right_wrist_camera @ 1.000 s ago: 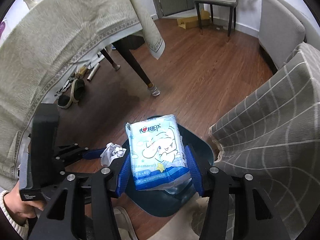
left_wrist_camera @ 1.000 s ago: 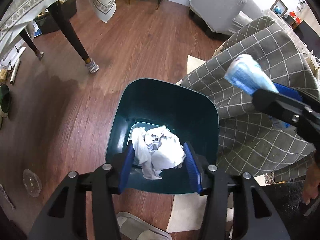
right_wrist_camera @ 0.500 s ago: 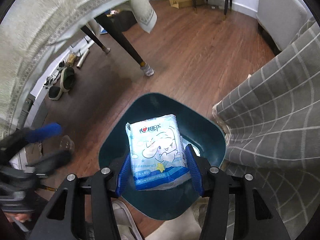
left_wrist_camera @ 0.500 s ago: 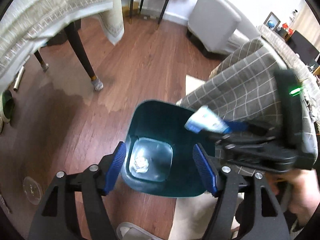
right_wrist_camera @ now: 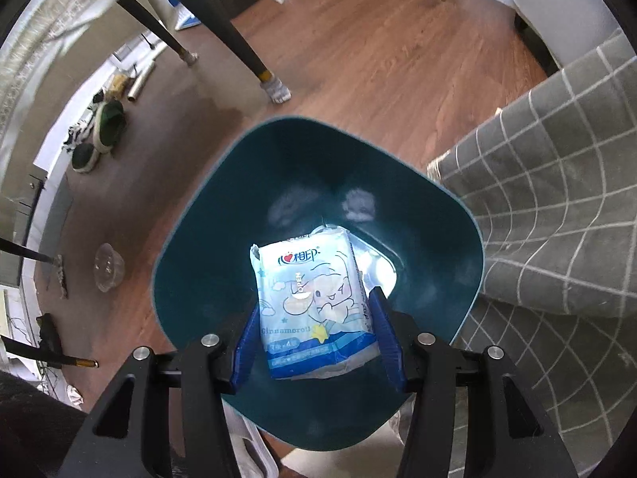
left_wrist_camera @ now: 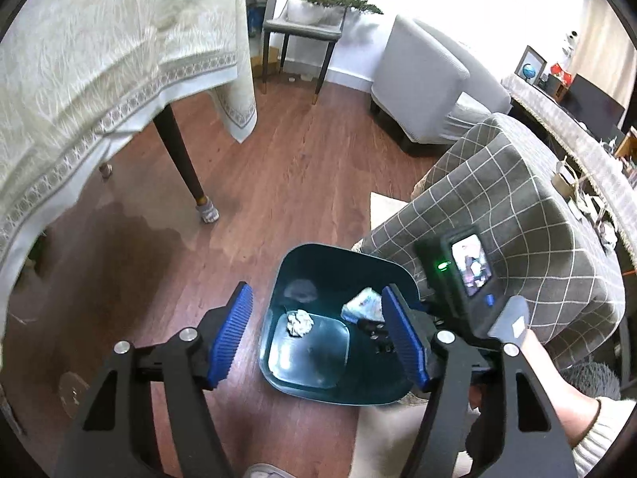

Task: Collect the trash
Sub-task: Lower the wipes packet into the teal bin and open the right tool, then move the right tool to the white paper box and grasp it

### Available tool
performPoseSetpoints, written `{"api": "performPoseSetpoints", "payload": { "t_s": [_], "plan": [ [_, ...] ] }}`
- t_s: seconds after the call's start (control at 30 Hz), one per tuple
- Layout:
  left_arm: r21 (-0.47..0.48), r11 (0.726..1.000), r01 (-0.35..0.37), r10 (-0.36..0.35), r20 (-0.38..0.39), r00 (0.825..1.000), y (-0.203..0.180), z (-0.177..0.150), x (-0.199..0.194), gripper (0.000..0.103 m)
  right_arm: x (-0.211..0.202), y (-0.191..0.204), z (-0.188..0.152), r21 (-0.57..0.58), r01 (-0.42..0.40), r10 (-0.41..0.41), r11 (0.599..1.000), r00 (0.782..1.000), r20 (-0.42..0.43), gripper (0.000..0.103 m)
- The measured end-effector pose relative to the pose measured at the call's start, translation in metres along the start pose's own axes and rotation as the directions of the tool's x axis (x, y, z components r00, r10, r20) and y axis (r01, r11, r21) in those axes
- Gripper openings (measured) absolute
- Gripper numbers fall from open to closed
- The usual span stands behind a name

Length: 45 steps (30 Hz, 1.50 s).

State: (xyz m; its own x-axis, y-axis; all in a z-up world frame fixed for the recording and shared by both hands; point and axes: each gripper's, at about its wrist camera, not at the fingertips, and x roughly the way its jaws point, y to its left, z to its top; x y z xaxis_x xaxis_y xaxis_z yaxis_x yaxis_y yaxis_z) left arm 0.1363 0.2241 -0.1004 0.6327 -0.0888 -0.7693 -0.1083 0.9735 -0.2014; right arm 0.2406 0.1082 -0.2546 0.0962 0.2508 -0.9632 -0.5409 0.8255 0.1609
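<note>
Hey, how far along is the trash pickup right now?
Done: a crumpled tissue lies at the bottom of the teal bin, and the left gripper is open and empty. In hand: the right gripper holds a blue tissue pack inside the bin's mouth. Left: releasing it; a clear plastic cup sits on the floor.

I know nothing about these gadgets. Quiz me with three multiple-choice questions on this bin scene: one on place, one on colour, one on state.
1. Where is the crumpled tissue?
A. on the floor
B. at the bottom of the bin
C. on the chair

2. What colour is the bin?
A. dark teal
B. red
C. white

3. What is the right gripper doing?
A. standing empty
B. gripping the tissue pack
C. gripping a shoe

Answers: B, the wad lies on the bin's floor; A, its walls are teal; B, the blue jaws press the pack's sides.
</note>
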Motion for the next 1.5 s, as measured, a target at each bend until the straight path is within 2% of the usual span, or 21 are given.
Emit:
{"api": "performPoseSetpoints", "payload": {
  "t_s": [0.2, 0.37, 0.5, 0.77, 0.97, 1.17, 1.4, 1.5],
  "plan": [
    [0.071, 0.997, -0.024, 0.019, 0.06, 0.998, -0.011, 0.003, -0.021, 0.054, 0.022, 0.0, -0.006, -0.003, 0.032, -0.032, 0.999, 0.997, -0.071, 0.053],
    [0.064, 0.998, 0.008, -0.015, 0.103, 0.995, -0.018, 0.009, -0.039, 0.052, 0.032, 0.0, -0.011, -0.005, 0.044, -0.045, 0.999, 0.992, -0.12, 0.064],
    [0.048, 0.998, 0.041, -0.047, 0.133, 0.99, -0.023, 0.014, -0.053, 0.052, 0.024, 0.002, -0.012, -0.035, 0.056, -0.06, 0.998, 0.993, -0.105, 0.065],
    [0.077, 0.997, 0.023, -0.036, 0.168, 0.985, -0.039, 0.019, -0.065, 0.052, -0.027, -0.001, -0.005, -0.069, 0.017, -0.015, 0.997, 0.999, 0.031, 0.065],
    [0.091, 0.996, 0.023, -0.04, 0.189, 0.981, -0.047, 0.022, -0.071, 0.054, -0.086, 0.003, -0.003, -0.116, -0.02, 0.039, 0.993, 0.985, 0.171, 0.065],
    [0.087, 0.996, 0.032, -0.05, 0.206, 0.977, -0.054, 0.028, -0.072, 0.056, -0.148, 0.002, -0.01, -0.164, -0.027, 0.077, 0.986, 0.949, 0.306, 0.065],
    [0.101, 0.993, 0.068, -0.092, 0.253, 0.963, -0.073, 0.038, -0.076, 0.066, -0.211, -0.009, -0.025, -0.187, -0.025, 0.104, 0.982, 0.899, 0.425, 0.065],
    [0.135, 0.988, 0.074, -0.108, 0.266, 0.958, -0.089, 0.04, -0.075, 0.071, -0.234, -0.019, -0.035, -0.184, -0.017, 0.103, 0.983, 0.875, 0.473, 0.07]
  ]
}}
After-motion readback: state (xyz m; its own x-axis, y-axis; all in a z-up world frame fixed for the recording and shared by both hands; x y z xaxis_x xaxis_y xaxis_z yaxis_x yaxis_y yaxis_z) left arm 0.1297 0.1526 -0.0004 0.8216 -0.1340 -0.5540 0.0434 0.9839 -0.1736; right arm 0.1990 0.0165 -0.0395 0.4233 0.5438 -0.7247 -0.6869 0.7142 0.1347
